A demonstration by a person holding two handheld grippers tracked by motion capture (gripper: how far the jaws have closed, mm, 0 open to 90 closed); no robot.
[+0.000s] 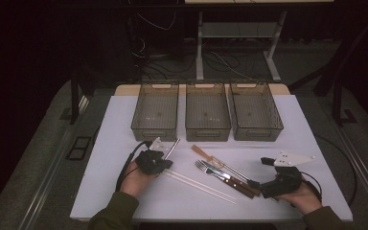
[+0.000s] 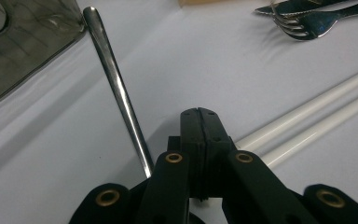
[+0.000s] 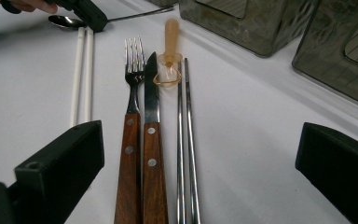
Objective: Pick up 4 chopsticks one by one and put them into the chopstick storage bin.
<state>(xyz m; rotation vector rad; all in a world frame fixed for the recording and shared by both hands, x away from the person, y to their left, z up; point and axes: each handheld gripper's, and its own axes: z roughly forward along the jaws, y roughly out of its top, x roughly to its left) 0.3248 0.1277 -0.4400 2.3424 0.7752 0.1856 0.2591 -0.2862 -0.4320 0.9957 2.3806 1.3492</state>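
the left gripper (image 2: 199, 111) has its jaws pressed together with nothing between them, its tip low over the white table (image 1: 124, 191) between a metal spoon (image 2: 116, 86) and a pair of white chopsticks (image 2: 307, 123). the right gripper (image 3: 200, 154) stands wide apart, holding nothing, its jaws on either side of a wooden-handled fork (image 3: 130, 130), a wooden-handled knife (image 3: 153, 135) and a pair of metal chopsticks (image 3: 186, 154), which lie side by side. a small amber plastic utensil (image 3: 170, 51) lies just beyond the metal chopsticks' tips. at the table's far side three smoky translucent bins (image 1: 207, 115) sit in a row, each showing only its bare ribbed floor.
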